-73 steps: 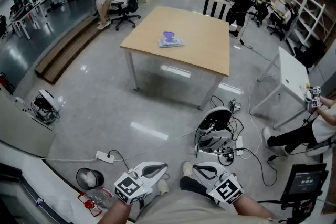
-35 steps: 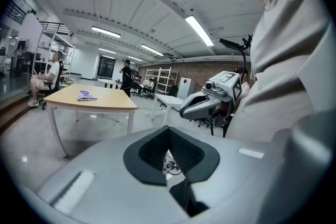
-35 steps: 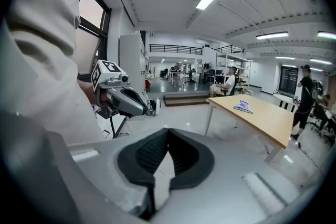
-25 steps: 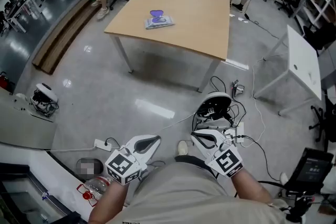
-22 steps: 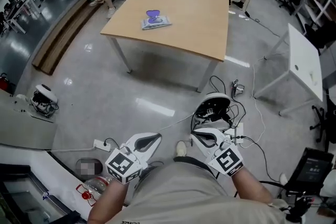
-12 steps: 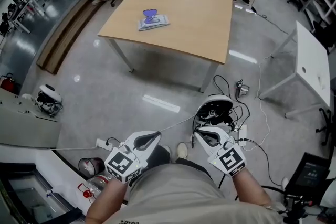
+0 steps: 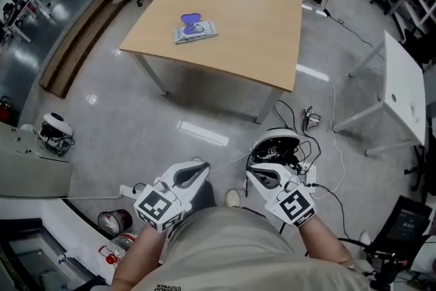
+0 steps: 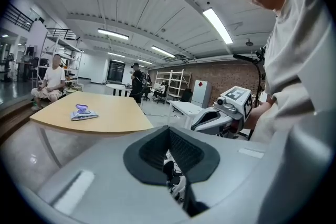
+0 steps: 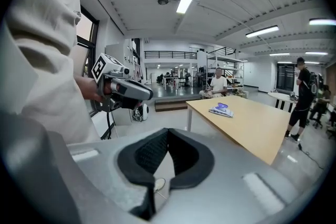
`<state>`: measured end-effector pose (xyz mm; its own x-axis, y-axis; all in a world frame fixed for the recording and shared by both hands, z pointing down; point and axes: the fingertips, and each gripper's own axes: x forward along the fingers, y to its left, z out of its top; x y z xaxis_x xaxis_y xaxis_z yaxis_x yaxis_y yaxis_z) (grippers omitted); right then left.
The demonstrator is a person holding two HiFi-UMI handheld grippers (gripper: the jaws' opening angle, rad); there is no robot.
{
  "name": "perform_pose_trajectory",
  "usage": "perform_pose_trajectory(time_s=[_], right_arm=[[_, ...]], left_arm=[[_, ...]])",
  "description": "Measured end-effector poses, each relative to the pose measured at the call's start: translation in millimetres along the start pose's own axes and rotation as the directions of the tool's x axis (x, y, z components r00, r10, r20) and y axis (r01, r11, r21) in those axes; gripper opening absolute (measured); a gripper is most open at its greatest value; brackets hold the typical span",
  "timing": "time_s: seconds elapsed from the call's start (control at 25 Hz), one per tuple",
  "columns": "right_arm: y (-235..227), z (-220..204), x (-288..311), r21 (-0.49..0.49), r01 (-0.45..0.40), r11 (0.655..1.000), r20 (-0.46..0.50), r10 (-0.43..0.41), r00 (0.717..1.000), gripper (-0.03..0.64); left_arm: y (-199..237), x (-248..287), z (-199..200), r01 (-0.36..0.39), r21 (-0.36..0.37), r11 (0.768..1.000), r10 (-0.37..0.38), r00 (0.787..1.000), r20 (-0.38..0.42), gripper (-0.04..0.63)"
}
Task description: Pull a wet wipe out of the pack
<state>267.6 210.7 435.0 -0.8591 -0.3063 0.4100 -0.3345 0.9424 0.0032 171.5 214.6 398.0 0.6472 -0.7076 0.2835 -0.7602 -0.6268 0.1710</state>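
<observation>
Wipe pack (image 7: 195,30) lying on wooden table (image 7: 255,17)

The left gripper (image 7: 198,165) and right gripper (image 7: 257,168) are held side by side before the torso, tilted slightly downward, with both pairs of jaws closed together, empty.

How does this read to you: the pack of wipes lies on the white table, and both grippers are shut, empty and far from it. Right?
Not quite. The pack of wipes lies on the wooden table, not the white table; the head view shows it. The rest holds: the left gripper and right gripper are shut, empty and far from it.
</observation>
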Motion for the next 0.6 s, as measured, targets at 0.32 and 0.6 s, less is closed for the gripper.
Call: perform_pose_trajectory(time_s=[0.32, 0.6], right_arm=[[-35.6, 51.2, 100.0, -0.029, -0.022, 0.999, -0.034, 0.021, 0.999, 0.002], [-64.3, 99.3, 189.8, -0.024, -0.023, 0.999, -0.041, 0.022, 0.999, 0.002]], left_arm=[[113.0, -6.5, 15.9, -0.011, -0.004, 1.000, 0.011, 0.999, 0.033, 0.005], [208.2, -23.9, 23.1, 0.001, -0.010, 1.000, 0.000, 1.000, 0.017, 0.005]])
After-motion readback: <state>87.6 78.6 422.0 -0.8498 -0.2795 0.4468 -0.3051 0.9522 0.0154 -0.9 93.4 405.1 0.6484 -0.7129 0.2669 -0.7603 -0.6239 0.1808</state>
